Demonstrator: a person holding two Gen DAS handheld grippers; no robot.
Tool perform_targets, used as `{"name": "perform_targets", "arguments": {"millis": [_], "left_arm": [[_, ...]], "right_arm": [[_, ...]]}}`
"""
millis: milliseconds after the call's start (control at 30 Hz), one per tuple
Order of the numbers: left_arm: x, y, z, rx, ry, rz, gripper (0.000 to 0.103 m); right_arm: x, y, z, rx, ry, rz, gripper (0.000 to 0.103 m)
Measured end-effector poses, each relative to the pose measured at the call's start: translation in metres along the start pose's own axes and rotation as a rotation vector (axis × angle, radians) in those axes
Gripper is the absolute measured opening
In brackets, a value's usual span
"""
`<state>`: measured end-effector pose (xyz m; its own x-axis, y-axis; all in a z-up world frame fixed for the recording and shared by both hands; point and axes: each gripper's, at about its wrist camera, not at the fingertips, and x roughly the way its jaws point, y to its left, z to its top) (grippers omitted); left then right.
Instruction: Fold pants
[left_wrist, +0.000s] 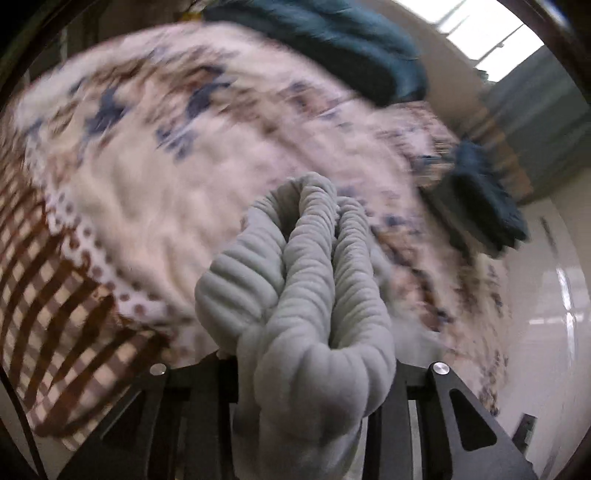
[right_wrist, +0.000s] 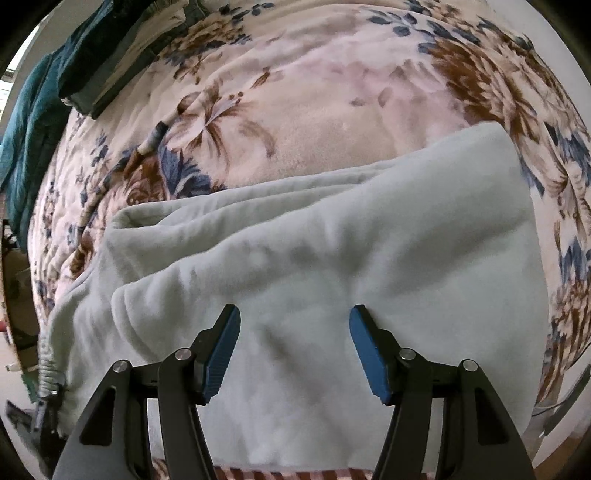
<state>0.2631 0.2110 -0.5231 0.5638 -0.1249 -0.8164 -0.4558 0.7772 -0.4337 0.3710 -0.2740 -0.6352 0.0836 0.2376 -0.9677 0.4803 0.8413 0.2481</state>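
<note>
Pale grey fleece pants half-folded on a floral bed blanket, left gripper clamped on the bunched waistband, right gripper released.

Left wrist view, blurred: left gripper (left_wrist: 306, 369) grasps the gathered ribbed waistband (left_wrist: 306, 266) at lower centre, fingers hidden under the cloth; blanket (left_wrist: 177, 155) fills the frame, checked sheet (left_wrist: 48, 295) at lower left, dark teal cloth (left_wrist: 332, 40) at top. Right wrist view: pants (right_wrist: 332, 240) lie spread across centre and lower frame on the blanket (right_wrist: 295, 92); right gripper (right_wrist: 293, 325) hovers at bottom centre, blue pads (right_wrist: 221, 350) wide apart over the fabric, gripping nothing; teal cloth (right_wrist: 33, 122) at upper left.
</note>
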Motion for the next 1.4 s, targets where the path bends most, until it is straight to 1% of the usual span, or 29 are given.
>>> {"name": "perform_targets", "arguments": {"millis": [33, 100, 133, 200, 233, 300, 333, 367, 400, 467, 533, 567, 600, 633, 700, 800, 833, 900, 933, 967, 1000, 1067, 1100, 1133, 1167, 1233, 1300, 1367, 1400], "left_arm": [[-0.01, -0.016, -0.003, 0.032, -0.018, 0.0, 0.027], [-0.025, -0.05, -0.011, 0.092, -0.037, -0.036, 0.027], [-0.035, -0.075, -0.02, 0.134, -0.046, -0.055, 0.027], [-0.04, -0.111, -0.032, 0.201, -0.043, -0.089, 0.027], [-0.045, -0.137, -0.047, 0.253, -0.04, -0.116, 0.027], [-0.045, -0.18, -0.075, 0.347, -0.012, -0.146, 0.027], [-0.043, -0.193, -0.086, 0.372, -0.001, -0.156, 0.027], [-0.037, -0.217, -0.11, 0.419, 0.037, -0.183, 0.027], [-0.034, -0.228, -0.122, 0.438, 0.059, -0.193, 0.027], [-0.016, -0.26, -0.164, 0.491, 0.132, -0.221, 0.027], [0.002, -0.282, -0.2, 0.549, 0.183, -0.218, 0.027], [0.015, -0.297, -0.225, 0.602, 0.208, -0.212, 0.027], [0.021, -0.304, -0.237, 0.625, 0.221, -0.21, 0.027], [0.033, -0.317, -0.259, 0.672, 0.249, -0.203, 0.027], [0.048, -0.331, -0.282, 0.719, 0.274, -0.193, 0.027], [0.069, -0.352, -0.314, 0.816, 0.28, -0.159, 0.027], [0.075, -0.357, -0.323, 0.846, 0.285, -0.144, 0.028], [0.081, -0.366, -0.337, 0.892, 0.291, -0.105, 0.034], [0.079, -0.37, -0.339, 0.916, 0.282, -0.075, 0.039], [0.073, -0.373, -0.343, 0.927, 0.287, -0.071, 0.05], [0.067, -0.375, -0.339, 0.929, 0.3, -0.072, 0.056], [0.053, -0.373, -0.329, 0.898, 0.317, -0.098, 0.076], [0.046, -0.372, -0.321, 0.883, 0.331, -0.109, 0.083], [0.041, -0.37, -0.318, 0.874, 0.346, -0.115, 0.094], [0.034, -0.368, -0.313, 0.866, 0.349, -0.118, 0.097], [0.02, -0.361, -0.293, 0.827, 0.353, -0.119, 0.097], [0.004, -0.349, -0.262, 0.776, 0.315, -0.1, 0.097], [-0.007, -0.33, -0.226, 0.742, 0.238, -0.021, 0.097], [-0.007, -0.323, -0.212, 0.735, 0.218, 0.014, 0.097]], "right_arm": [[-0.003, -0.004, 0.0, -0.004, 0.008, 0.012, 0.064], [-0.015, -0.016, -0.001, -0.003, 0.008, 0.045, 0.064], [-0.022, -0.021, -0.001, -0.001, 0.001, 0.063, 0.064], [-0.043, -0.04, -0.002, 0.0, -0.027, 0.095, 0.064], [-0.05, -0.046, -0.003, 0.003, -0.037, 0.103, 0.064], [-0.071, -0.072, -0.003, 0.014, -0.063, 0.109, 0.064], [-0.075, -0.081, -0.002, 0.017, -0.068, 0.108, 0.064], [-0.081, -0.094, -0.002, 0.021, -0.073, 0.106, 0.064], [-0.085, -0.109, -0.002, 0.027, -0.073, 0.1, 0.064], [-0.093, -0.146, -0.006, 0.055, -0.076, 0.076, 0.064], [-0.097, -0.175, -0.005, 0.083, -0.081, 0.057, 0.064], [-0.099, -0.192, -0.006, 0.098, -0.083, 0.041, 0.064], [-0.101, -0.211, -0.008, 0.116, -0.082, 0.024, 0.064], [-0.103, -0.231, -0.011, 0.139, -0.08, 0.009, 0.064], [-0.104, -0.258, -0.017, 0.173, -0.073, -0.011, 0.064], [-0.106, -0.294, -0.024, 0.22, -0.071, -0.023, 0.065], [-0.105, -0.301, -0.026, 0.23, -0.072, -0.028, 0.067], [-0.106, -0.316, -0.029, 0.254, -0.082, -0.02, 0.075], [-0.107, -0.321, -0.03, 0.26, -0.087, -0.02, 0.076], [-0.108, -0.326, -0.03, 0.259, -0.095, -0.017, 0.076], [-0.109, -0.328, -0.03, 0.249, -0.099, -0.003, 0.079], [-0.111, -0.327, -0.028, 0.221, -0.096, 0.026, 0.087], [-0.113, -0.324, -0.027, 0.199, -0.1, 0.046, 0.087], [-0.116, -0.32, -0.025, 0.186, -0.105, 0.061, 0.087], [-0.117, -0.315, -0.023, 0.172, -0.104, 0.087, 0.087], [-0.121, -0.301, -0.015, 0.141, -0.091, 0.165, 0.087], [-0.125, -0.277, -0.007, 0.103, -0.066, 0.232, 0.087], [-0.125, -0.251, -0.001, 0.057, -0.052, 0.317, 0.087], [-0.124, -0.237, 0.004, 0.033, -0.047, 0.356, 0.087]]}}
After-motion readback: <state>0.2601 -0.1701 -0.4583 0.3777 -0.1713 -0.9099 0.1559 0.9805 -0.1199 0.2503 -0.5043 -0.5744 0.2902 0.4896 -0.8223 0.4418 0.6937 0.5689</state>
